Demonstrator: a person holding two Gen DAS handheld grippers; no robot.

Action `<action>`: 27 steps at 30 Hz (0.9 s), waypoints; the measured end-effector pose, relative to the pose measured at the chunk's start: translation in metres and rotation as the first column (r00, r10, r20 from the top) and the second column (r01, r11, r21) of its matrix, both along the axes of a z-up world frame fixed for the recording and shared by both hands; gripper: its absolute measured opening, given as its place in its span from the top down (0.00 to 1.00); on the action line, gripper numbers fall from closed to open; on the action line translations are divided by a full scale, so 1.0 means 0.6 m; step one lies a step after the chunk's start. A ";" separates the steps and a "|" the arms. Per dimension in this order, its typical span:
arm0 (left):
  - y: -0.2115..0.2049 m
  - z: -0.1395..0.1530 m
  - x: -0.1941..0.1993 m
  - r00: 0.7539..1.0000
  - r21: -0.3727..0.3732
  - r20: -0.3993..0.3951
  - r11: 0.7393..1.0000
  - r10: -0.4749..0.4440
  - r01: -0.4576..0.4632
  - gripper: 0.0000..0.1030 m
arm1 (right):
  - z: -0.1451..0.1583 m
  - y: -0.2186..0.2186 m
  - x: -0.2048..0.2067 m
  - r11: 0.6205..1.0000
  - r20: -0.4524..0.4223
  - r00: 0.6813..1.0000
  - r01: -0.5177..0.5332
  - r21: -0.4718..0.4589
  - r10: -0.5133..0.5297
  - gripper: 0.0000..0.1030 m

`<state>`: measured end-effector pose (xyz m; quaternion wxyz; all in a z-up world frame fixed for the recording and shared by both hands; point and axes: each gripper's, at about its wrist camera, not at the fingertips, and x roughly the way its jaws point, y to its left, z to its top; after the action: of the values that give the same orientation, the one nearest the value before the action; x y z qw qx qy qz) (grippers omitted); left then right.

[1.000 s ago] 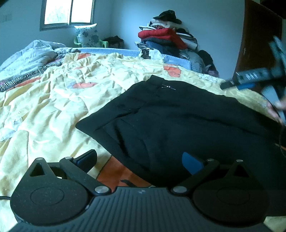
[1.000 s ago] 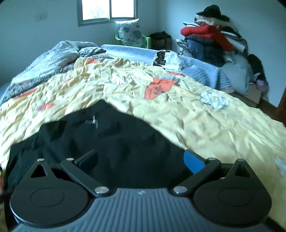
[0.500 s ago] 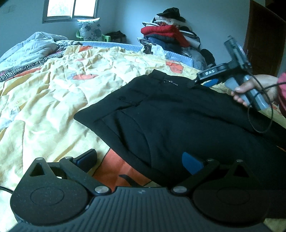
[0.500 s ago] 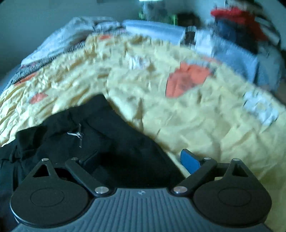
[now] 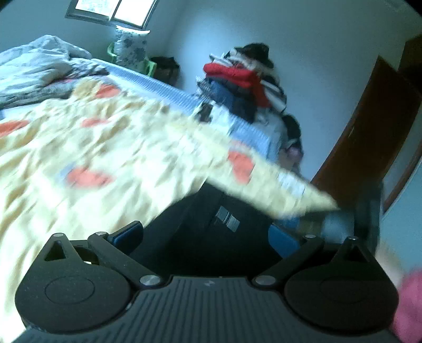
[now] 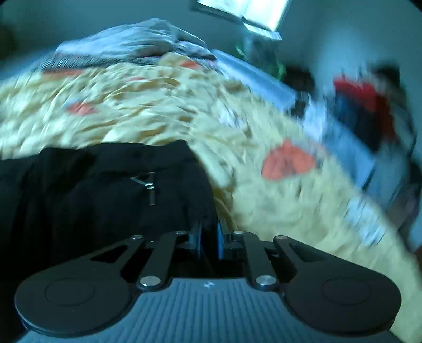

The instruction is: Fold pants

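The black pants (image 6: 92,184) lie on a yellow bedspread (image 6: 145,110); a metal hook clasp (image 6: 147,182) shows at the waistband. My right gripper (image 6: 209,237) is shut on the pants' edge at the waistband corner. In the left wrist view the pants (image 5: 211,227) lie right in front of my left gripper (image 5: 205,234), which is open, its blue pads on either side of the dark cloth. Both views are blurred by motion.
A pile of clothes (image 5: 245,81) stands beyond the bed's far edge, by a brown door (image 5: 369,147). A grey quilt (image 6: 137,44) lies at the bed's far end under the window (image 5: 110,13). Something pink (image 5: 408,311) shows at lower right.
My right gripper has closed on the waistband corner of the pants. My left gripper has swung closer to the pants and tilted, still open.
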<state>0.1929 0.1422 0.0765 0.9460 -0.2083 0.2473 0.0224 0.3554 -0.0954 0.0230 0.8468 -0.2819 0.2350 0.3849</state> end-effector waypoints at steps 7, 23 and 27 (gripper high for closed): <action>-0.012 -0.017 0.170 0.984 -0.276 -0.139 0.959 -0.111 0.070 0.02 | 0.012 0.004 -0.117 0.988 0.238 0.962 -0.110 -0.108 0.133 0.89; -0.010 -0.056 0.141 0.991 -0.363 -0.111 0.931 -0.072 0.027 0.97 | 0.002 -0.030 -0.145 0.985 0.329 0.939 -0.052 -0.164 0.104 0.41; -0.023 -0.040 0.107 0.996 -0.281 -0.058 0.958 -0.072 0.052 0.97 | 0.003 -0.088 -0.108 0.990 0.234 0.972 0.019 -0.142 0.015 0.36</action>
<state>0.2574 0.1284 0.0528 0.8986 -0.3307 0.2862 -0.0352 0.2903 -0.1481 0.0250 0.8465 -0.3854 0.1608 0.3303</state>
